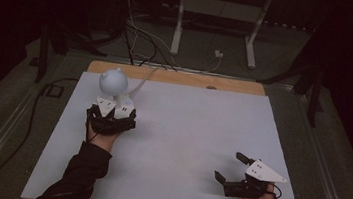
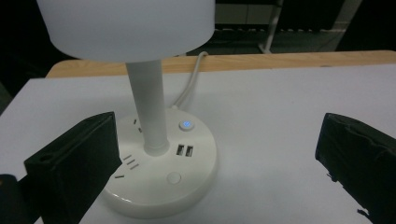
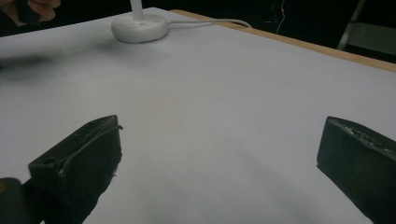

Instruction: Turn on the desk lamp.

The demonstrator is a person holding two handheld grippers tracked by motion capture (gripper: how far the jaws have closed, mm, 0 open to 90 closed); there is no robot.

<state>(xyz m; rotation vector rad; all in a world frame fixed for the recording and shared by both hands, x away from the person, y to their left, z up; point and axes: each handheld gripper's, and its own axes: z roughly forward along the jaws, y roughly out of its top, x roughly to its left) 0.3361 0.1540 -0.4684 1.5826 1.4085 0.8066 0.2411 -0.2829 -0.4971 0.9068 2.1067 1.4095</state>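
Lamp (image 1: 113,86) blocks left; rest open

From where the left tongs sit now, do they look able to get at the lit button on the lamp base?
Probably yes. The left tongs are open right at the lamp base, and the lit button faces up just beside the stem, which stands a little to its left and leaves the way over the base free.

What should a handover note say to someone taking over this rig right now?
Left gripper: open, jaws wide apart on either side of the desk lamp's base, not closed on it.
Right gripper: open, holding nothing, resting low at the near right of the white table.
Lamp stands upright at the far left of the table, cord trailing off the back edge; a small button on the base glows blue.
Done: the approach. Left: probably pressing a button or gripping the base.
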